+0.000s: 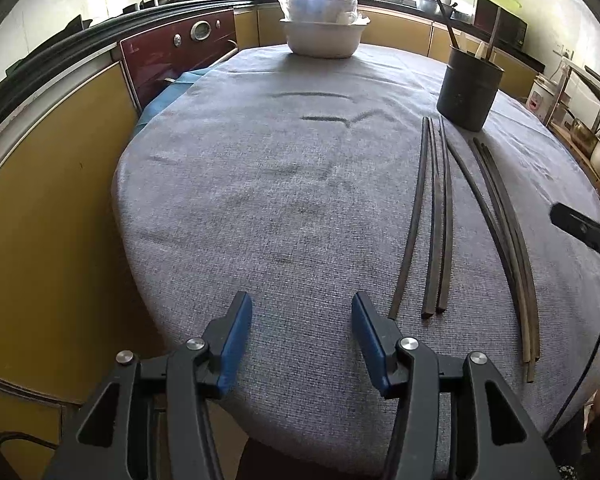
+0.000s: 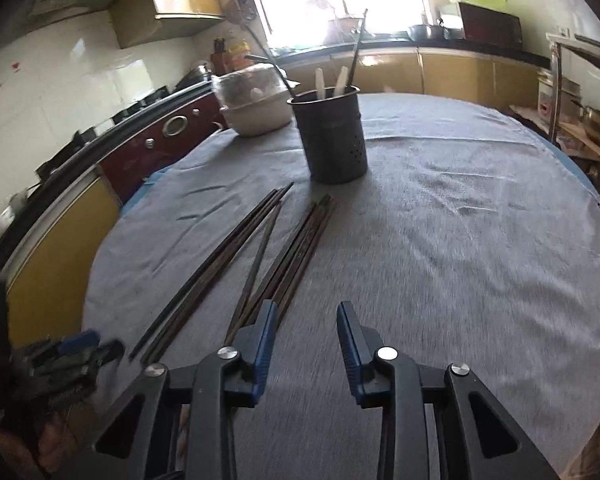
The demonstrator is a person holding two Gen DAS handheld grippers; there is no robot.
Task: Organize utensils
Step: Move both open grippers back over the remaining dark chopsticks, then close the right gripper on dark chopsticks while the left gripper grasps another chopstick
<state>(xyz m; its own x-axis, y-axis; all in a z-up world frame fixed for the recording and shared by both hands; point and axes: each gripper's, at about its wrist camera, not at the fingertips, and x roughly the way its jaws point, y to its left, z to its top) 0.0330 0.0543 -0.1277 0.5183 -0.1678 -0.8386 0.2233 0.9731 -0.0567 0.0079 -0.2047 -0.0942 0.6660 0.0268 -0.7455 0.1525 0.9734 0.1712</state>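
Several dark chopsticks lie on the grey tablecloth in two loose groups: one group point(image 1: 430, 220) point(image 2: 216, 264) and a second group point(image 1: 504, 232) point(image 2: 296, 248). A dark perforated utensil holder point(image 1: 469, 92) point(image 2: 330, 136) stands beyond them and holds a few utensils. My left gripper point(image 1: 302, 312) is open and empty above the cloth, left of the chopsticks. My right gripper point(image 2: 307, 320) is open and empty, just right of the near ends of the second group. The left gripper also shows blurred at the left edge of the right wrist view point(image 2: 60, 360).
A white bowl with a covered stack on top point(image 1: 322, 36) point(image 2: 256, 112) stands at the far side of the round table point(image 1: 260, 200). Yellow cabinets and a dark red oven point(image 1: 176, 56) curve around the left. A metal rack with pots point(image 1: 596, 136) stands at right.
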